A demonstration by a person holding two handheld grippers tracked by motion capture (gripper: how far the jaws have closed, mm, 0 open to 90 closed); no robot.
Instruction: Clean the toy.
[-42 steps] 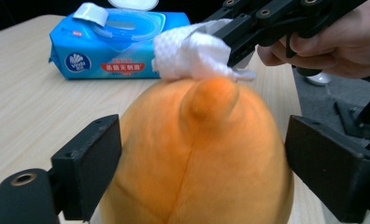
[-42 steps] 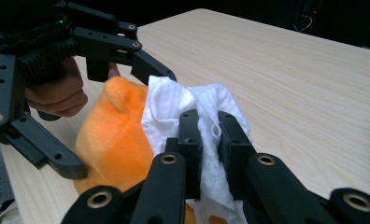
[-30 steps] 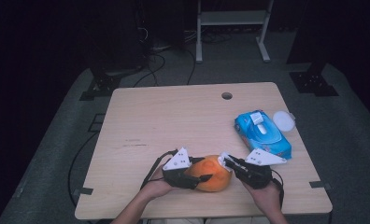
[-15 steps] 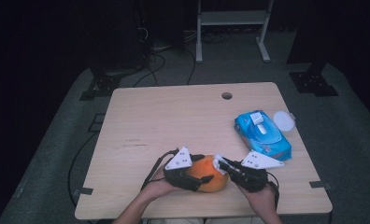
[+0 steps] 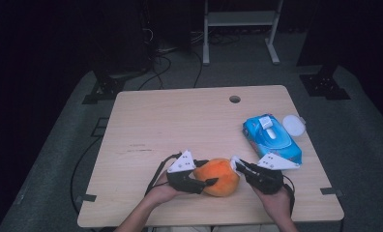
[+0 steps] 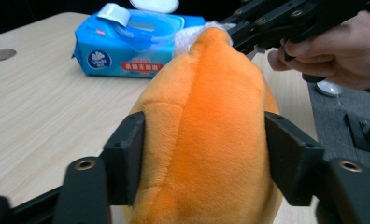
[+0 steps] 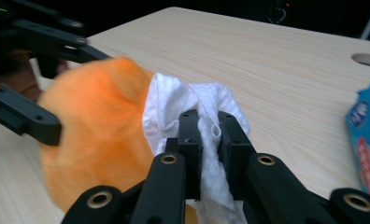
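Note:
An orange plush toy (image 5: 219, 176) lies near the table's front edge. My left gripper (image 5: 201, 176) is shut on it, its two jaws pressing the toy's sides (image 6: 206, 140). My right gripper (image 5: 239, 164) is shut on a white wet wipe (image 7: 192, 105), and the wipe rests against the far end of the plush toy (image 7: 94, 140). In the left gripper view the wipe (image 6: 190, 37) peeks out at the toy's tip, under the right gripper held by a hand (image 6: 342, 51).
A blue pack of wet wipes (image 5: 271, 137) with its flip lid open lies at the right of the table (image 5: 189, 121), and a white round lid (image 5: 294, 125) sits just beyond it. A cable hole (image 5: 234, 99) is near the far edge.
The right gripper with the wipe has shifted slightly along the toy's right end. The left gripper keeps its hold in place.

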